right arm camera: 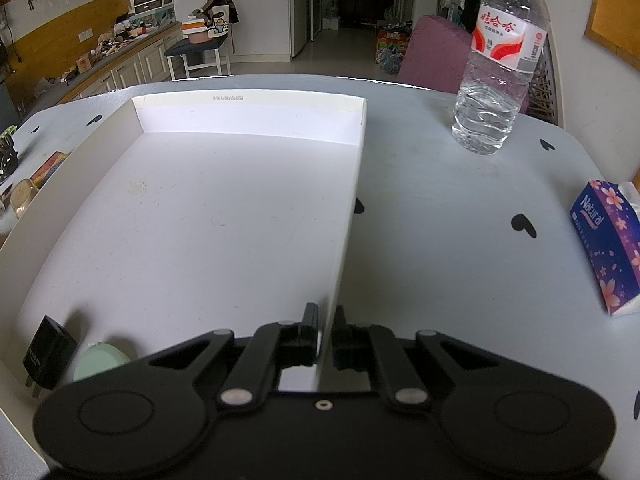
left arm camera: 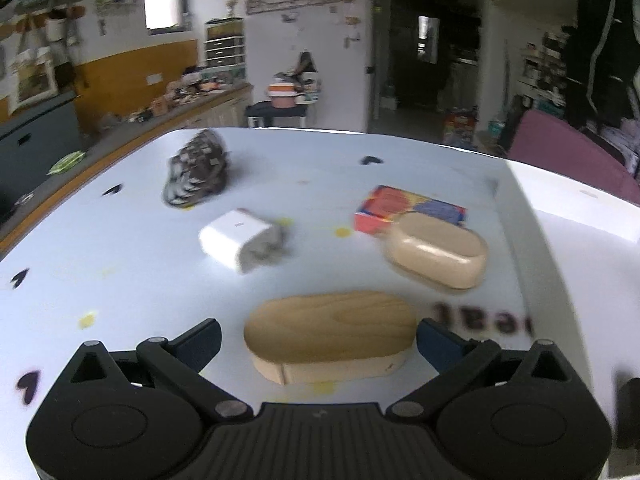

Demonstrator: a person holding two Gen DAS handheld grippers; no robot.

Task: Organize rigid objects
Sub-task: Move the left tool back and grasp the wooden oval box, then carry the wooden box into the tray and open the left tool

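Left gripper (left arm camera: 318, 334) fingers wide, straddling wooden lid (left arm camera: 330, 334) | right gripper (right arm camera: 325, 330) fingers clamped on tray (right arm camera: 348, 200) wall

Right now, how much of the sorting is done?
Done: a black adapter and a green lid lie in the tray. In hand: the right gripper pinches the tray wall; the left gripper, jaws open, straddles a wooden oval. Left: second oval, white charger, colourful box, patterned item.

free: tray floor (right arm camera: 208, 208) | blocked: bottle (right arm camera: 500, 60), tissue pack (right arm camera: 608, 240) right
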